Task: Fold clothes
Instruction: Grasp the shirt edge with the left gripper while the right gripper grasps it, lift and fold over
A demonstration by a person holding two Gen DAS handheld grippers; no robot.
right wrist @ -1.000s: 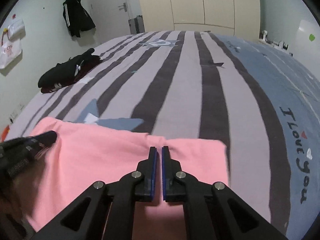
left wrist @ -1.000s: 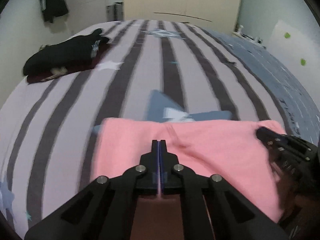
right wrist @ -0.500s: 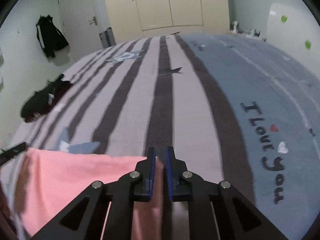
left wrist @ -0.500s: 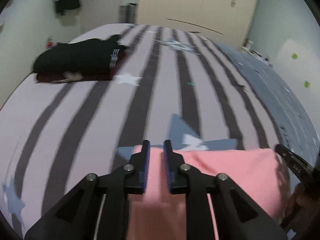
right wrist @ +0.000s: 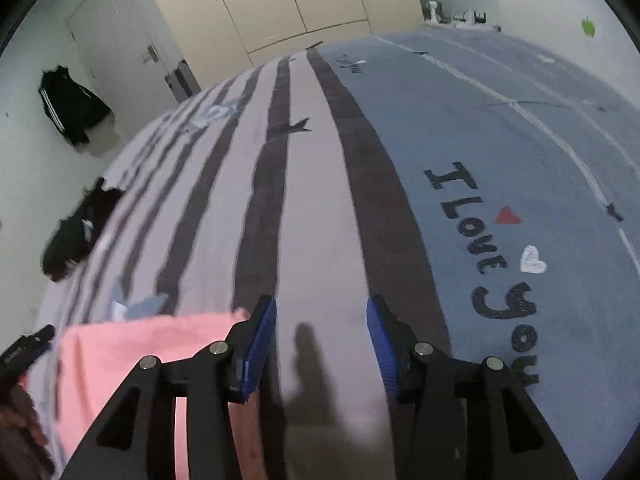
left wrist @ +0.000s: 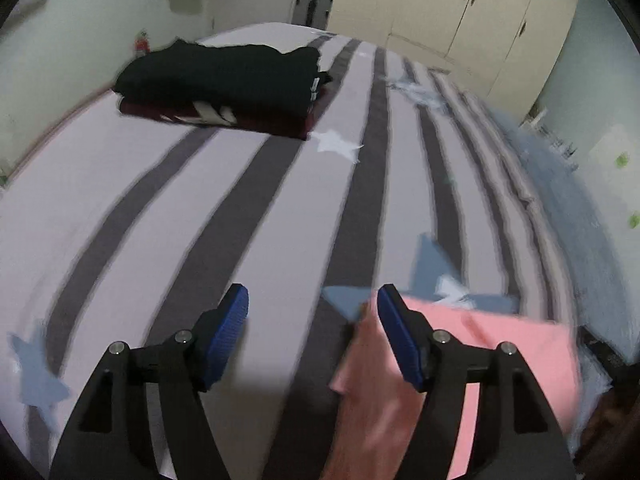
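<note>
Both of your grippers, clamped on the pink garment (left wrist: 500, 344) a second ago, have let go and drawn apart: the left gripper (left wrist: 312, 336) and right gripper (right wrist: 320, 340) are each opening with only bedspread between the jaws. You have left the garment flat on the striped bedspread (left wrist: 280, 208), lower right in the left view, lower left in the right. Farther off, upper left, sits a dark folded stack (left wrist: 224, 84).

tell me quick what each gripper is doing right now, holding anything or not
Left gripper: opening, fingers apart, the pink garment released beside its right finger.
Right gripper: opening, nothing between the fingers; the pink garment lies by its left finger.
</note>
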